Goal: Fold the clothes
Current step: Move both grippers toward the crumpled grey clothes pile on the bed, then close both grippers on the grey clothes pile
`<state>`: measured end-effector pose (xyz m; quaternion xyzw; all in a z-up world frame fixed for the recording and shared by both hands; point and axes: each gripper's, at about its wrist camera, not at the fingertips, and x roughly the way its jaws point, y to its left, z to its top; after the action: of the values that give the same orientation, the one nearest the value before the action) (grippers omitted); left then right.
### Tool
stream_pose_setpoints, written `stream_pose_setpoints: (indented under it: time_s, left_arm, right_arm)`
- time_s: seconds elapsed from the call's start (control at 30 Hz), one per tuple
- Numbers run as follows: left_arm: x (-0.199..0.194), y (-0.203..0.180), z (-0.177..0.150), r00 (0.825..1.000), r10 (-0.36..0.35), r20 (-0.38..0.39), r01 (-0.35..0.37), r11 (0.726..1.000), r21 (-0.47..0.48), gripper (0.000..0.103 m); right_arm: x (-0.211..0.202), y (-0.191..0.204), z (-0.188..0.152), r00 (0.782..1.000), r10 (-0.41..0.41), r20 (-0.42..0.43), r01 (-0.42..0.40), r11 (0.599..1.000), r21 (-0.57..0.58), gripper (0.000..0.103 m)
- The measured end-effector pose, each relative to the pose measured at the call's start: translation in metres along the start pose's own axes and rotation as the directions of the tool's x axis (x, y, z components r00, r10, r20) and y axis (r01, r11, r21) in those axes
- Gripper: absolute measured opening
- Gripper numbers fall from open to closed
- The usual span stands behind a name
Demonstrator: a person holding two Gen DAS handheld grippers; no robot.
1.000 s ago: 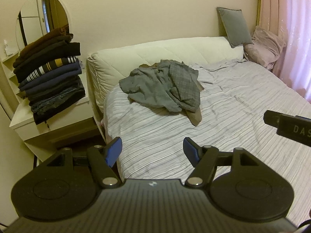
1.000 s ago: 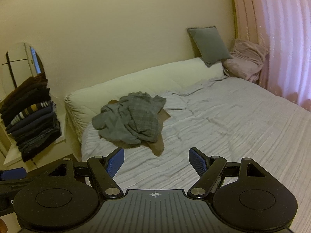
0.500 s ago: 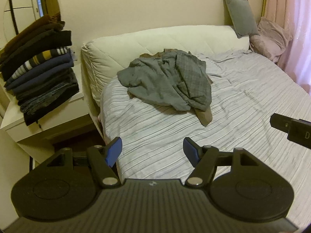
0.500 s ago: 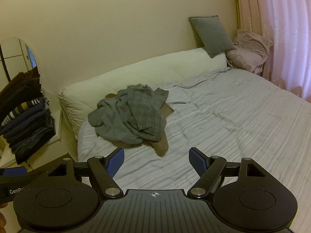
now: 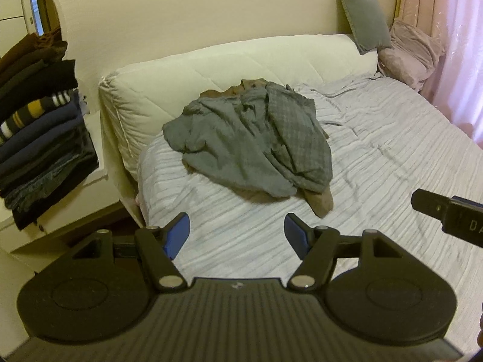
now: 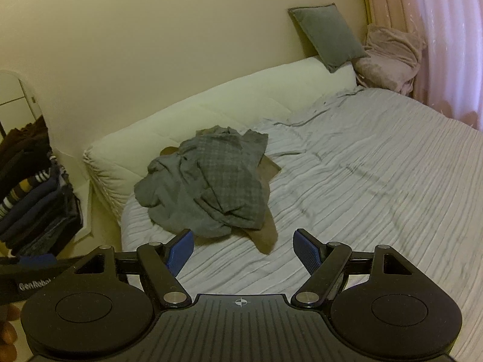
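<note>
We see two grippers, one per view. The left gripper [image 5: 237, 235] fills the bottom of its frame with both blue-padded fingers [image 5: 178, 235] spread wide and nothing between them. The right gripper [image 6: 241, 249] sits the same way at the bottom of its own frame, fingers wide apart and empty; its black body also pokes in at the right edge of the left view.

Both hover above the near part of one bed [image 5: 392, 157] covered in a pale striped sheet. At the centre of the left view lies a single crumpled heap of clothes [image 5: 253, 141]; we can count at least two pieces in it, a grey one on top, partly checked, and a brown garment [image 5: 321, 203] showing from beneath at its lower right and upper edge. The heap is well apart from both grippers and touches the long cream bolster [image 5: 235, 60] along the wall.

At the left edge of the left view stands one stack of folded dark clothes [image 5: 39, 138] on a white shelf. In the upper right we count two cushions: a grey cushion [image 5: 363, 19] leaning on the wall and a pink cushion [image 5: 412, 49] beside the pink curtain [image 6: 437, 30].
</note>
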<state>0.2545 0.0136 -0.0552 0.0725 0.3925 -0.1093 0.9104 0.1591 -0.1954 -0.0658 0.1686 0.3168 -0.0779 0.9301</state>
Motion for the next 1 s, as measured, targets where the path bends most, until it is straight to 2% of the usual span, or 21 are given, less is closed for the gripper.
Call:
stream_pose_setpoints:
  time_s: [0.37,0.67,0.9,1.0]
  left_arm:
    - [0.053,0.017,0.042,1.000,-0.028,-0.014,0.028,0.999,0.040,0.066]
    - [0.103,0.017,0.073,0.997,-0.071,-0.038,0.074,0.994,0.077,0.066]
    - [0.134,0.014,0.088,0.993,-0.099,-0.056,0.104,0.990,0.092,0.066]
    - [0.149,0.017,0.092,0.985,-0.159,-0.062,0.163,0.984,0.068,0.066]
  right_arm:
    - [0.055,0.017,0.030,1.000,-0.013,0.003,0.013,0.999,0.039,0.076]
    - [0.098,0.013,0.049,0.998,-0.060,-0.012,0.060,0.996,0.064,0.076]
    - [0.128,0.006,0.060,0.998,-0.051,-0.026,0.053,0.993,0.108,0.076]
    - [0.140,0.001,0.062,0.998,-0.049,-0.043,0.054,0.991,0.121,0.076]
